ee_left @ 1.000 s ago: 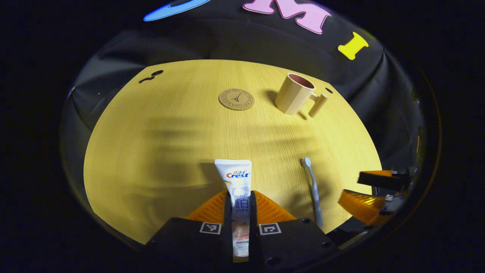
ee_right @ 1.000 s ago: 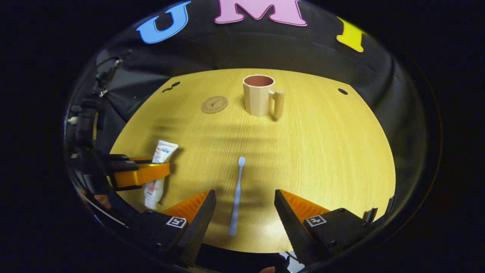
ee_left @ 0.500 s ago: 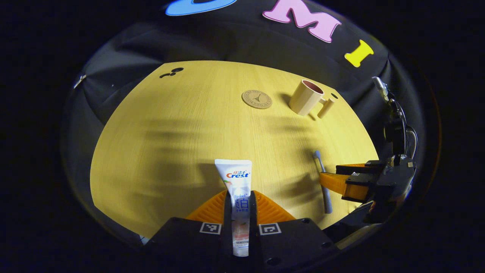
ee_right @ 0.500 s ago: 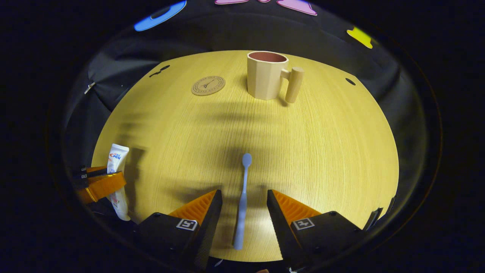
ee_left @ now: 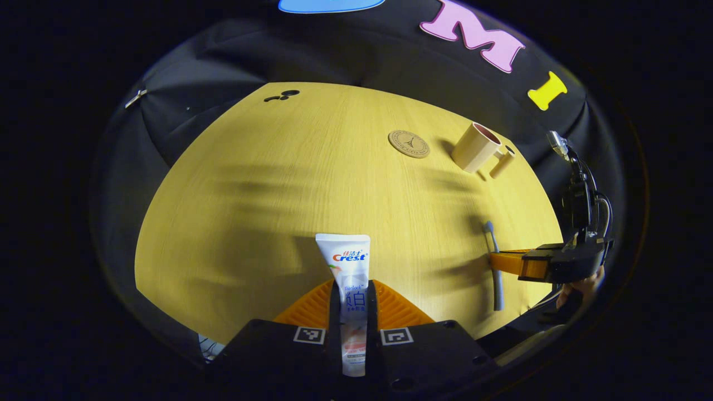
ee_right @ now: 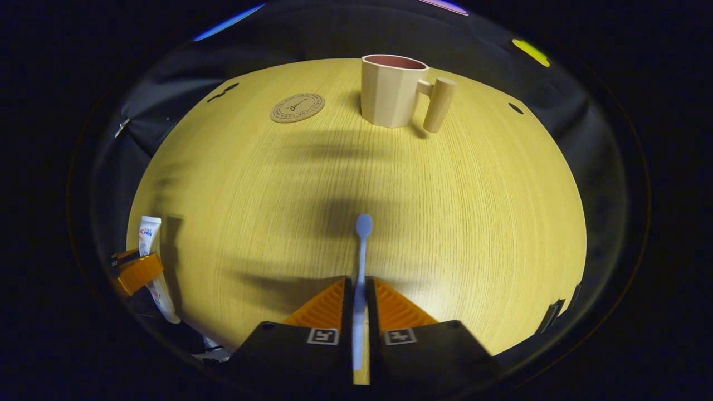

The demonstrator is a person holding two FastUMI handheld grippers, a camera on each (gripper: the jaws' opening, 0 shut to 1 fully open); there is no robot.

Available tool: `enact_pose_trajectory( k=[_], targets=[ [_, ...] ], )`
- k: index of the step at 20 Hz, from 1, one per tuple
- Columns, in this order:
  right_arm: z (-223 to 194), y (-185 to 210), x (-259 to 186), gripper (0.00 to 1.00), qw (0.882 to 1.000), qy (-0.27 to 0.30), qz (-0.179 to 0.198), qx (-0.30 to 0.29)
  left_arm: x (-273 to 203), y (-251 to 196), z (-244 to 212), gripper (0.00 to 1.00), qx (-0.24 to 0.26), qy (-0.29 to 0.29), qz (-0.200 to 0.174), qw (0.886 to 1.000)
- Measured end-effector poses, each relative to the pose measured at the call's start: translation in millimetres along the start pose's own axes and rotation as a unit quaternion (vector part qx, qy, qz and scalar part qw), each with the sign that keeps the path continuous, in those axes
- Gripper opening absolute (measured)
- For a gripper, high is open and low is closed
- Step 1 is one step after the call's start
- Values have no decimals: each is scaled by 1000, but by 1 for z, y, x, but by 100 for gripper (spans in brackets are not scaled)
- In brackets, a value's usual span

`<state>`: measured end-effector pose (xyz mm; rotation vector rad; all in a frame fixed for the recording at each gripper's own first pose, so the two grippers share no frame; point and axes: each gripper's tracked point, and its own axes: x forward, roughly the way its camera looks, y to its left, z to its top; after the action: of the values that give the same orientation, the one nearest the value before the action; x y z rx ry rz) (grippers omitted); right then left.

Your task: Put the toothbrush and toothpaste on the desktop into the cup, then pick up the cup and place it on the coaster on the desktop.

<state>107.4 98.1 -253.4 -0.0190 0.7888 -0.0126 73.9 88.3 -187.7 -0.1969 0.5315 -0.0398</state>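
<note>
My left gripper (ee_left: pixel 353 295) is shut on a white toothpaste tube (ee_left: pixel 346 262), whose flat end points forward over the wooden desktop (ee_left: pixel 289 184). My right gripper (ee_right: pixel 359 289) is shut on the handle of a pale blue toothbrush (ee_right: pixel 362 239), its head pointing away toward the cup. The beige cup (ee_right: pixel 391 89) with a thick round handle stands upright at the far side, empty. Just left of it lies a round cork coaster (ee_right: pixel 297 107). In the left gripper view the cup (ee_left: pixel 475 147) and the coaster (ee_left: pixel 409 143) sit at the far right, with the right gripper (ee_left: pixel 504 262) on the toothbrush (ee_left: pixel 493 262).
Black cloth walls close in the round desktop on all sides. Small dark holes (ee_left: pixel 281 96) mark the desktop's far left edge, and another hole (ee_right: pixel 515 108) lies right of the cup. The left gripper (ee_right: pixel 133 270) with the tube (ee_right: pixel 149 236) shows at the right gripper view's left edge.
My right gripper has closed its fingers on the toothbrush handle, having stood open around it before. The left gripper has kept hold of the toothpaste and swung leftward, so cup and coaster slid right.
</note>
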Motion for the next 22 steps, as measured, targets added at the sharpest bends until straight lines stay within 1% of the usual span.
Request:
enact_pose_trajectory(
  k=[1, 2, 5, 6, 7, 10, 13, 15, 17, 20, 22],
  targets=[
    [-2, -1, 3, 11, 1000, 3, -4, -7, -1, 2, 0, 22, -3, -1, 1, 1000],
    [-2, 0, 2, 11, 1000, 5, -2, -18, -2, 2, 0, 22, -4, -4, 2, 1000],
    [-5, 0, 0, 9, 1000, 4, 2, -11, -5, -2, 0, 22, -10, -9, 1, 1000],
    [-5, 0, -3, 8, 1000, -2, 8, -4, -6, -3, 1, 27, -12, -13, 2, 1000],
    [-3, -1, -6, 8, 1000, -13, 11, 7, -8, -6, 4, 22, -14, -19, 0, 1000],
    [10, -6, -24, 8, 997, -65, 32, 35, -17, -17, 18, 22, -23, -54, -6, 998],
    [28, -9, -49, 8, 988, -135, 65, 42, -26, -39, 47, 22, -24, -110, -21, 993],
    [37, -12, -66, 8, 980, -172, 87, 51, -34, -61, 75, 22, -28, -156, -45, 986],
    [49, -18, -77, 8, 972, -204, 100, 65, -42, -90, 107, 21, -29, -206, -77, 975],
    [69, -30, -96, 8, 957, -249, 127, 81, -52, -129, 161, 21, -21, -282, -119, 952],
    [81, -39, -108, 8, 946, -277, 143, 87, -55, -161, 193, 21, -21, -317, -158, 935]
  ],
)
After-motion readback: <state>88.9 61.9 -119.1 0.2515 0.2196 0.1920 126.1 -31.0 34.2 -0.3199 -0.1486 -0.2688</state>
